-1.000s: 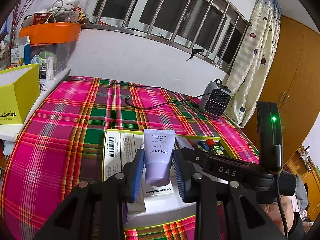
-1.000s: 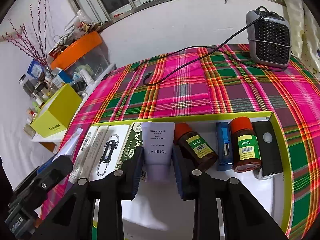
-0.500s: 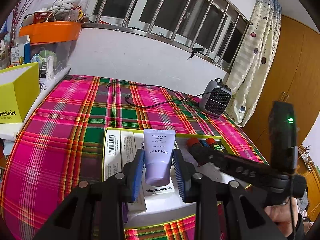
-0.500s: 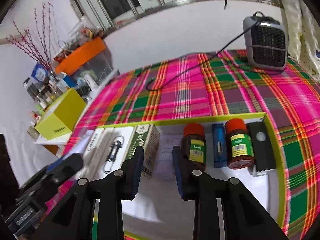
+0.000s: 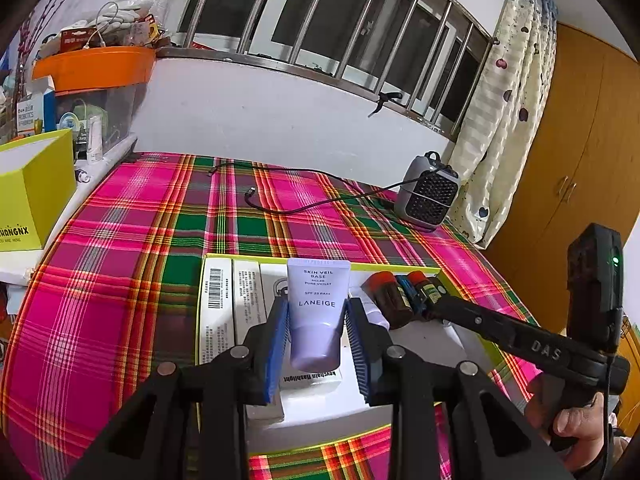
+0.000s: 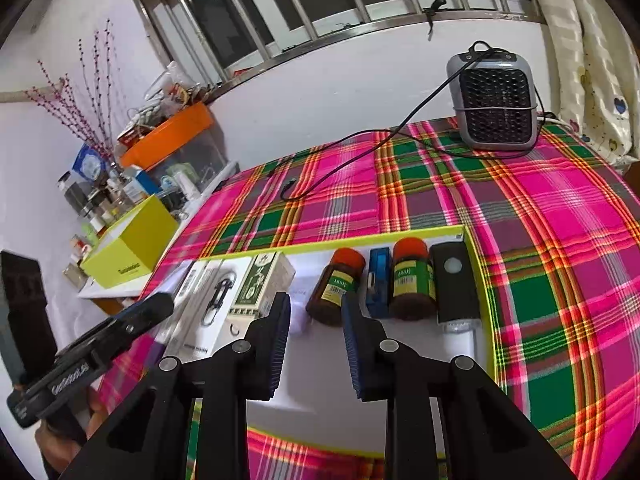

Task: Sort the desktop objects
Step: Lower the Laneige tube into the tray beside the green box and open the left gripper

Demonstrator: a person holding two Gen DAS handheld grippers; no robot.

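Holding the lilac cream tube [image 5: 318, 312] upright between my left fingers [image 5: 318, 344], I keep it just above the near part of the white tray [image 6: 416, 364], its long axis along the pads and cap end nearest me. My right fingers [image 6: 314, 344] are empty and closing on nothing, hovering over the tray's bare floor. Farther on lie the boxes [image 6: 256, 284] to the left and two brown bottles [image 6: 336, 288] to the right, with the free slot between them straight ahead of the tube, nearer my left hand.
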